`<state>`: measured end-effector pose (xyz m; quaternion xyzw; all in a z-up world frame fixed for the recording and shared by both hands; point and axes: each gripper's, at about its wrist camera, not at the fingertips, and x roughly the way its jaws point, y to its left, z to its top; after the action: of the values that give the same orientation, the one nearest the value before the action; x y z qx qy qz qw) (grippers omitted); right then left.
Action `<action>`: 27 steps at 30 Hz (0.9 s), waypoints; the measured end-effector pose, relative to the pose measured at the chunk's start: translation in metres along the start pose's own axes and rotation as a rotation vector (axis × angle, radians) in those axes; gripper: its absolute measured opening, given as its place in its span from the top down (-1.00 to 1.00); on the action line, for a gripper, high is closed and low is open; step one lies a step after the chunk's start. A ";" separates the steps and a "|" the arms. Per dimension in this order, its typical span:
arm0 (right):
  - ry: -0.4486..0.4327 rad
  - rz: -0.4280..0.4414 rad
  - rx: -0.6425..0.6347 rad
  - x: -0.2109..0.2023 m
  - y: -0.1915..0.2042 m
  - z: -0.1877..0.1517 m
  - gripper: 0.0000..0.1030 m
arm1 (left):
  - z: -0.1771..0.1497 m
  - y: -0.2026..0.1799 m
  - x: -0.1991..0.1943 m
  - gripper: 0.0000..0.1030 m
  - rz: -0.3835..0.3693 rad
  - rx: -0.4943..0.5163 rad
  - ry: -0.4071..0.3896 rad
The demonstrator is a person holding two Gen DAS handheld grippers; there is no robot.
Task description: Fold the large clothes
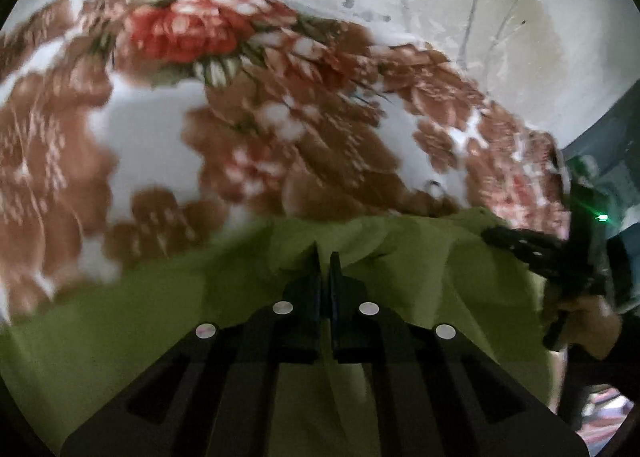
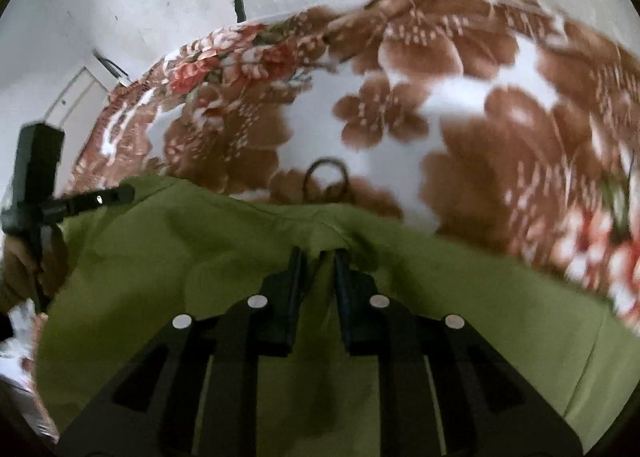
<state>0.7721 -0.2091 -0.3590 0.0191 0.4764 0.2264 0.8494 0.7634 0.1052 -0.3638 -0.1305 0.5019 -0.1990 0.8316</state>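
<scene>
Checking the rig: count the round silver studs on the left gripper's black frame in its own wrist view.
4 round silver studs, in a shallow arc across the left gripper: outer left, inner left, inner right, outer right. More may sit outside the frame. Green cloth garment lies beneath.

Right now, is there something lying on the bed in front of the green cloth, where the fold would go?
Yes. A small dark ring lies on the flowered blanket, just beyond the edge of the green cloth that both grippers hold.
</scene>
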 end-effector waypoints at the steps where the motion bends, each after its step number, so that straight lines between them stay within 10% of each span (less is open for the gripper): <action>1: -0.001 -0.012 0.004 0.005 -0.002 0.001 0.68 | 0.004 0.001 0.005 0.94 0.017 0.007 -0.001; 4: -0.009 -0.024 0.025 0.011 -0.003 -0.002 0.62 | 0.009 -0.004 0.015 0.83 0.099 0.060 0.011; 6: -0.009 0.002 0.027 0.002 0.002 -0.005 0.20 | 0.007 -0.007 0.008 0.73 0.112 0.063 0.004; 7: -0.015 -0.016 0.012 -0.007 0.007 -0.007 -0.41 | 0.003 -0.009 -0.002 0.53 0.113 0.056 -0.008; 8: -0.048 -0.053 -0.016 -0.025 0.015 -0.011 -0.78 | -0.003 -0.011 -0.016 0.00 0.098 0.046 -0.031; 9: -0.069 -0.061 -0.039 -0.039 0.023 -0.013 -0.78 | -0.008 -0.014 -0.031 -0.29 0.089 0.050 -0.063; 15: -0.129 -0.191 -0.153 -0.082 0.075 -0.039 -0.82 | -0.067 -0.073 -0.105 -0.28 0.197 0.210 -0.199; 22: -0.076 -0.343 -0.090 -0.050 0.096 -0.109 -0.82 | -0.139 -0.095 -0.060 -0.01 0.228 0.225 -0.121; 27: -0.034 -0.421 -0.097 -0.030 0.082 -0.146 -0.82 | -0.155 -0.065 -0.030 -0.33 0.264 0.171 -0.086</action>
<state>0.6097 -0.1740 -0.3942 -0.1181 0.4440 0.0662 0.8858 0.6007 0.0582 -0.3849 -0.0006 0.4597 -0.1242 0.8793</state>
